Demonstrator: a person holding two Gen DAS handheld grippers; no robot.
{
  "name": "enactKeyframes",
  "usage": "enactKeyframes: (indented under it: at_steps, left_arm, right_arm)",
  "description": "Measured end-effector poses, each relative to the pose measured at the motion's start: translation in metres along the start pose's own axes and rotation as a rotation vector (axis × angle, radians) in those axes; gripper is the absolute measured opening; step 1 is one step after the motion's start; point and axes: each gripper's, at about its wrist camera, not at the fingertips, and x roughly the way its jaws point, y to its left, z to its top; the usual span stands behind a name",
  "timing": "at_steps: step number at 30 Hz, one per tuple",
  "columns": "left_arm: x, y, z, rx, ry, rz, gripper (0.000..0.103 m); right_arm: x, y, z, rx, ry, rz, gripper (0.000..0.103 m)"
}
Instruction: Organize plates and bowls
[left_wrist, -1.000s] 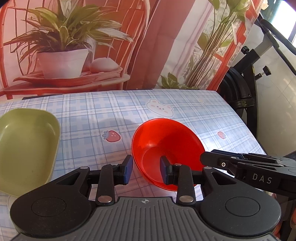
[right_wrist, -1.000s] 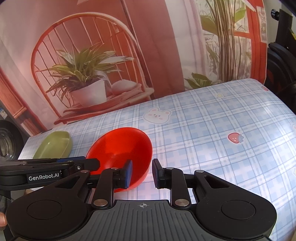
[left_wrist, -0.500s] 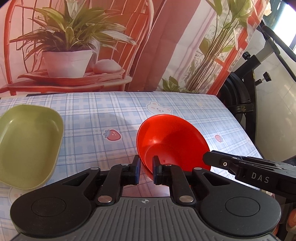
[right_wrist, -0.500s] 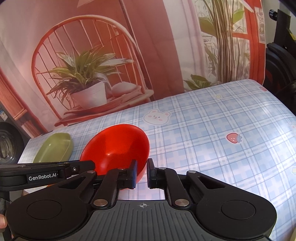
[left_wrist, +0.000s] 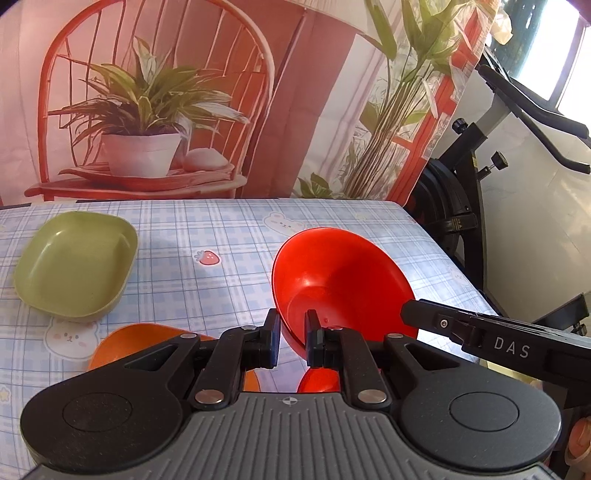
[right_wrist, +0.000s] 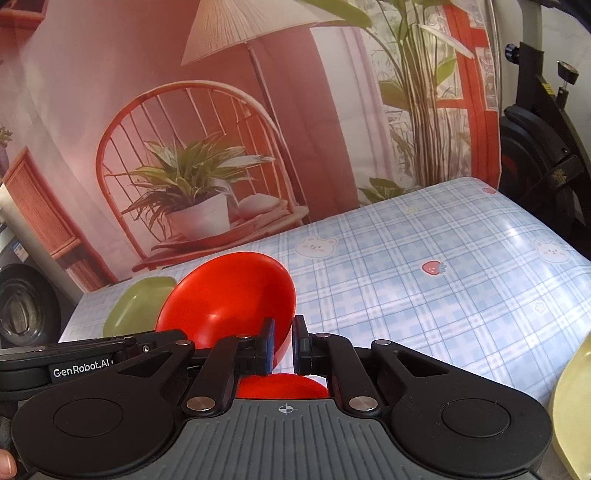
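Observation:
A red bowl (left_wrist: 340, 280) is held up off the checked tablecloth (left_wrist: 207, 236), tilted. My left gripper (left_wrist: 292, 341) is shut on its left rim. My right gripper (right_wrist: 283, 349) is shut on its right rim; the bowl also shows in the right wrist view (right_wrist: 229, 295). A green squarish dish (left_wrist: 75, 264) sits at the table's left and shows in the right wrist view (right_wrist: 136, 302). An orange bowl (left_wrist: 147, 341) lies below my left gripper, partly hidden. The right gripper's body (left_wrist: 498, 339) crosses the left wrist view.
A pale yellow dish (right_wrist: 572, 406) edge shows at the right. A red shape (right_wrist: 280, 386) lies under the held bowl. A printed backdrop (left_wrist: 184, 92) hangs behind the table. An exercise bike (left_wrist: 480, 192) stands off the right edge.
Both grippers closed on the red bowl's rim and lifted it, tilting it up. The views pulled back and the orange bowl came into sight.

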Motion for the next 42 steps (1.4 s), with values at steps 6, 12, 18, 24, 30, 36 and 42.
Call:
enactKeyframes:
  at_steps: [6,12,18,24,30,36,42]
  left_arm:
    - [-0.016,-0.009,-0.022,0.007,-0.003,-0.001,0.014]
    - [-0.017,-0.014,-0.041,-0.002,0.024,0.000,0.014]
    - [-0.012,-0.018,-0.052,0.015,0.040,0.011,0.014]
    - [-0.003,-0.020,-0.059,0.013,0.063,0.020,0.014]
    - [0.003,-0.021,-0.063,0.015,0.071,0.028,0.014]
    - [0.006,-0.024,-0.063,0.045,0.077,0.052,0.014]
    - [0.007,-0.024,-0.062,0.040,0.077,0.050,0.015]
  right_arm:
    - [-0.026,-0.001,-0.019,0.004,-0.003,-0.001,0.009]
    - [-0.037,-0.003,-0.037,0.003,0.015,-0.017,0.009]
    - [-0.039,-0.013,-0.051,0.029,0.024,-0.012,0.009]
    - [-0.034,-0.027,-0.065,0.051,0.041,-0.005,0.009]
    - [-0.030,-0.034,-0.073,0.070,0.033,0.008,0.009]
    - [-0.024,-0.037,-0.078,0.084,0.030,0.009,0.009]
    - [-0.022,-0.039,-0.079,0.087,0.036,0.014,0.010]
